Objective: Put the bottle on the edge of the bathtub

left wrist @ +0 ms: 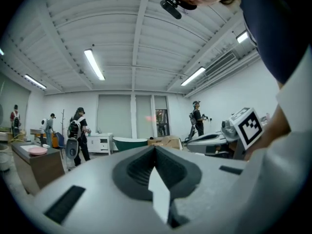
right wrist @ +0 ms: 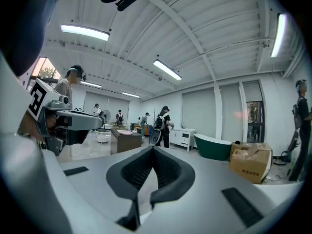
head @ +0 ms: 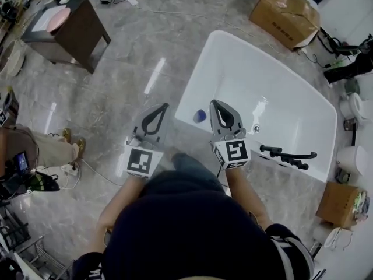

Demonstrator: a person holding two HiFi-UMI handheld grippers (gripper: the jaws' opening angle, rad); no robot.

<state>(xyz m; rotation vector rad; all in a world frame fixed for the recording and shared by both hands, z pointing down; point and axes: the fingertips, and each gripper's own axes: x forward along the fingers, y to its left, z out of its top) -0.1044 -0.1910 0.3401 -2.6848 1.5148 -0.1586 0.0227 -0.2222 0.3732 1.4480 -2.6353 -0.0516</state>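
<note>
Looks basically done: the small blue bottle (head: 200, 116) is sitting on the white bathtub's (head: 195, 69) near rim. The left tongs (head: 164, 107) and right tongs (head: 215, 104) are both hanging pinched together, gripping nothing.

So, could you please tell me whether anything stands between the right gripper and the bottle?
Nothing visible does. In the head view the blue bottle sits at the bathtub's near corner, just left of the right gripper, with only bare white tub between them. Its tongs are shut and empty.
</note>
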